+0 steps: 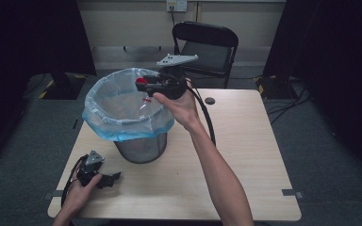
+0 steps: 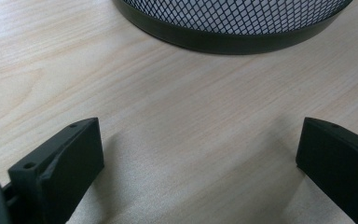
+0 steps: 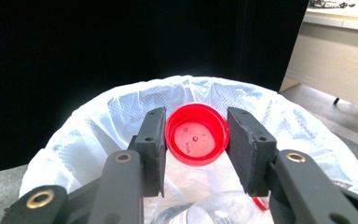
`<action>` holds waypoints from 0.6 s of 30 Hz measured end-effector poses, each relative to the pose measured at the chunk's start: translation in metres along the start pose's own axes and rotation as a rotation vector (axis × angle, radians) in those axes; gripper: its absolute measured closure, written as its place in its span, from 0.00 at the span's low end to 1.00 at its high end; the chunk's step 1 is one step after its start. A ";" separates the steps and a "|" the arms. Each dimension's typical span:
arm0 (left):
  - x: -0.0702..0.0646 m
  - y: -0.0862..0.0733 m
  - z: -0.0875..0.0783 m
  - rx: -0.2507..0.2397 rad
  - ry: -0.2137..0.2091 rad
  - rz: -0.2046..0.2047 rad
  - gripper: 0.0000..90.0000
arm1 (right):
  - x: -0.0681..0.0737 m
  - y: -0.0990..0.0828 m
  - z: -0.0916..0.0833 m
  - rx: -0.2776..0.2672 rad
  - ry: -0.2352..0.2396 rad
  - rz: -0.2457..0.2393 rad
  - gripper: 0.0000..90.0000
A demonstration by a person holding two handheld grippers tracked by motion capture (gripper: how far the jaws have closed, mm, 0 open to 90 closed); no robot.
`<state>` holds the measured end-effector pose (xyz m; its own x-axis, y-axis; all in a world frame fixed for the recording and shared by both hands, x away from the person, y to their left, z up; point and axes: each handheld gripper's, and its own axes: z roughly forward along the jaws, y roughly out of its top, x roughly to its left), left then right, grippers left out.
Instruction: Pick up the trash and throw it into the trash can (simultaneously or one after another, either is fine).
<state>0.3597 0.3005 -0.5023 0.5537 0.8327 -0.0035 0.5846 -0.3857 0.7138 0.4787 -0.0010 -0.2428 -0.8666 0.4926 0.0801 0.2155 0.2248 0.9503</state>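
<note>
Pinching a red cap (image 3: 196, 134), the right claw (image 3: 196, 140) hangs over the lined bin (image 3: 98, 121).

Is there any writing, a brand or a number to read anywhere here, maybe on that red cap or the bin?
No readable text anywhere.
Red cap, held in the right tool: small raised marks inside, too small to read.
Bin liner: small red marks inside, too blurred to read.
</note>
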 end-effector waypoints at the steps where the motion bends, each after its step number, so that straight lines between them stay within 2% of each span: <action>1: 0.000 0.000 0.000 0.000 0.000 0.000 0.00 | 0.000 0.000 0.001 0.000 0.002 0.008 0.66; 3: 0.000 0.000 0.000 0.000 0.000 0.000 0.00 | -0.002 -0.001 0.002 0.009 0.008 0.011 0.65; 9: 0.000 0.000 0.000 0.000 0.000 0.000 0.00 | -0.005 0.000 0.002 0.000 0.007 0.022 0.44; 16: 0.000 0.000 0.000 0.000 0.000 -0.001 0.00 | -0.007 0.001 0.001 0.003 -0.030 0.017 0.34; 18: 0.000 0.000 0.000 0.000 0.000 0.000 0.00 | -0.010 0.001 -0.001 0.002 -0.037 0.025 0.28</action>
<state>0.3597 0.3004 -0.5023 0.5534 0.8329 -0.0036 0.5847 -0.3854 0.7139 0.4869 -0.0062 -0.2422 -0.8434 0.5291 0.0928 0.2381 0.2133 0.9475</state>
